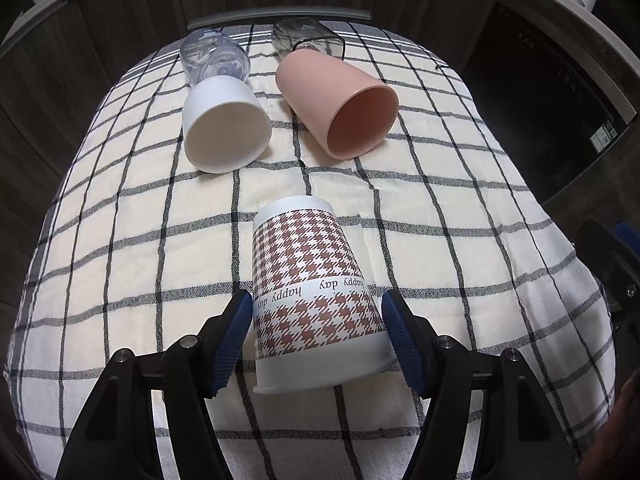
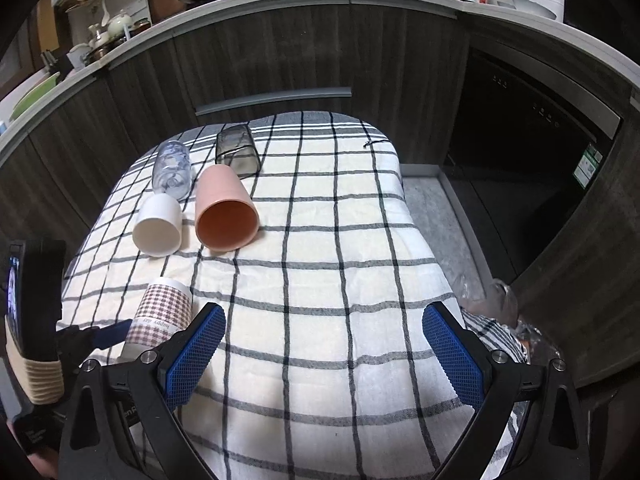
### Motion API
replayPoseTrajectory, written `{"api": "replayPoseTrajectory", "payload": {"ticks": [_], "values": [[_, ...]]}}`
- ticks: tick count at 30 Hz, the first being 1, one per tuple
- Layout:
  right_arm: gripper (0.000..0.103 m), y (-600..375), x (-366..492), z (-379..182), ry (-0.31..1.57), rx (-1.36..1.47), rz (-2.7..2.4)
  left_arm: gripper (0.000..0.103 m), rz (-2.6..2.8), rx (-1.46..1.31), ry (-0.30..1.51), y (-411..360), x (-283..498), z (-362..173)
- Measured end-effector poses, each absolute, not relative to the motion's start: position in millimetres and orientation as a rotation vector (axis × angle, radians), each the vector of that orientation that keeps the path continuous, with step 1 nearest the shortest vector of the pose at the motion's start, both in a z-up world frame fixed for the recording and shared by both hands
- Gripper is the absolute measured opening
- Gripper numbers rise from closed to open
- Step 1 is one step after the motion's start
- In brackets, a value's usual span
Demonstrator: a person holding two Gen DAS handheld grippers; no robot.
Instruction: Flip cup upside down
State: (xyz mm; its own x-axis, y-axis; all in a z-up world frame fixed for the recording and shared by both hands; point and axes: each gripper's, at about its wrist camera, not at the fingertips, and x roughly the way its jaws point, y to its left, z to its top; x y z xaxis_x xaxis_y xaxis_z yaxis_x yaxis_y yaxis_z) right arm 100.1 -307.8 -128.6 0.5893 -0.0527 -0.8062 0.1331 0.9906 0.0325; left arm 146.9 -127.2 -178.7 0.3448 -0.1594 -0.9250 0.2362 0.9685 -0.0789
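A white cup with a brown houndstooth pattern and "happy day" lettering (image 1: pixel 312 292) lies on the checked cloth (image 1: pixel 120 240), its base pointing away, its rim toward the camera. My left gripper (image 1: pixel 318 340) has its blue pads on both sides of the cup's rim end, touching or nearly touching it. The same cup shows in the right wrist view (image 2: pixel 160 316), with the left gripper beside it. My right gripper (image 2: pixel 324 356) is open and empty above the cloth.
A white cup (image 1: pixel 226 128), a pink cup (image 1: pixel 340 104), a clear glass (image 1: pixel 214 56) and a smoky square glass (image 1: pixel 306 38) lie on their sides at the far end of the cloth. Dark cabinets (image 2: pixel 280 52) stand behind. A dishwasher (image 2: pixel 532 136) is at right.
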Motion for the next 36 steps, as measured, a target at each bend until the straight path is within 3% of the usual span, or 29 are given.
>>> {"api": "replayPoseTrajectory", "payload": {"ticks": [2, 4, 15, 20, 36], "values": [[0.099, -308.2, 101.0, -128.0, 0.932, 0.096, -0.108, 0.08, -0.252, 0.072, 1.204, -126.0, 147.0, -178.6], [0.099, -308.5, 101.1, -126.4, 0.928, 0.096, -0.109, 0.085, -0.24, 0.078, 1.194, -124.7, 146.4, -175.1], [0.099, -297.5, 104.7, -103.3, 0.915, 0.091, -0.074, 0.09, -0.202, 0.08, 1.094, -103.6, 117.0, -133.2], [0.099, -281.3, 116.5, -94.5, 0.955, 0.099, -0.012, 0.098, -0.11, 0.027, 0.984, -69.8, 100.9, -107.8], [0.095, -184.1, 213.0, -142.6, 1.469, -0.027, 0.219, 0.098, 0.041, -0.188, 0.921, 10.2, 101.5, -97.5]]}}
